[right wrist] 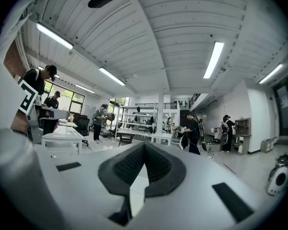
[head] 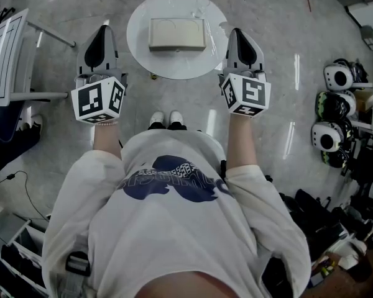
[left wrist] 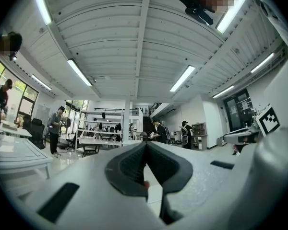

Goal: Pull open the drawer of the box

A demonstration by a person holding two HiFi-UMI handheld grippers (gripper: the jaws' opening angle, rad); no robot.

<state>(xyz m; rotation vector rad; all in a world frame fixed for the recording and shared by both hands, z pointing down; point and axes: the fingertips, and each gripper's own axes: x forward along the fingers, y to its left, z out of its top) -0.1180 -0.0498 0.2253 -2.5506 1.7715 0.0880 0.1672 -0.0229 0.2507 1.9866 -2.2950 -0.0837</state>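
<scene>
A beige box (head: 177, 33) lies in the middle of a small round white table (head: 143, 54) at the top of the head view; its drawer looks pushed in. My left gripper (head: 104, 30) is held just off the table's left edge, and my right gripper (head: 238, 32) just off its right edge, both apart from the box. In the left gripper view the dark pads (left wrist: 129, 164) meet at the tips with nothing between them. The right gripper view shows its pads (right wrist: 156, 164) closed the same way. Both gripper views look out over the room and up at the ceiling, so the box is not in them.
A white desk with a screen (head: 6, 58) stands at the left. Several white headsets (head: 336, 76) sit on a rack at the right, with bags and cables below. The person's shoes (head: 166, 120) are just in front of the table. People (left wrist: 55, 131) stand at distant benches.
</scene>
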